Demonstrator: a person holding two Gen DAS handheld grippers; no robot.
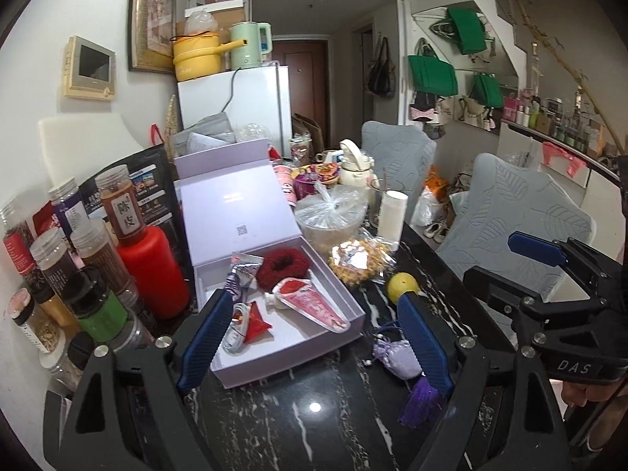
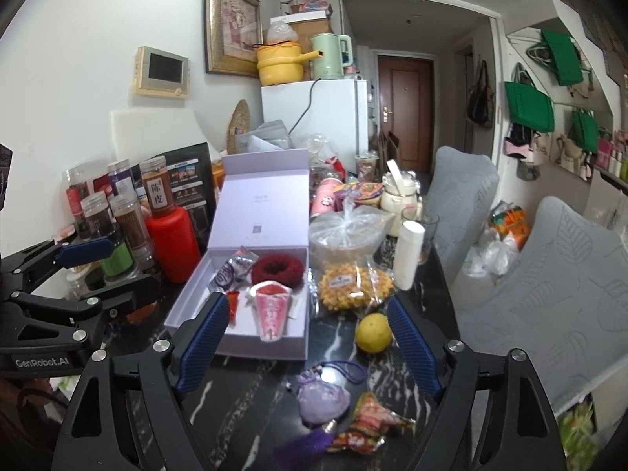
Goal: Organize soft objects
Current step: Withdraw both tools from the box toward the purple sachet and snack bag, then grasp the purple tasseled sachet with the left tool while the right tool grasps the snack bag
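An open lilac box [image 1: 345, 310] [image 2: 184, 314] on the black marble table holds a dark red scrunchie [image 1: 282, 265] [image 2: 278, 270], a pink-red cone pouch [image 1: 310, 306] [image 2: 270, 310], a red packet [image 1: 255, 320] and a purple-silver wrapper [image 1: 241, 274] [image 2: 231, 271]. A lilac sachet [image 1: 396, 357] [image 2: 322, 396] with a purple tassel [image 1: 418, 402] lies on the table by a candy wrapper [image 2: 369, 424]. My left gripper [image 1: 310, 314] is open over the box's near end. My right gripper [image 2: 308, 318] is open above the sachet, empty.
Spice jars [image 1: 90, 243] and a red bottle [image 1: 153, 271] stand at the left. A yellow fruit [image 1: 400, 284] [image 2: 373, 331], a waffle snack bag [image 2: 353, 284], a bagged bowl [image 2: 345, 231] and a white cylinder [image 2: 408, 253] sit beyond. Grey chairs [image 2: 549, 294] line the right edge.
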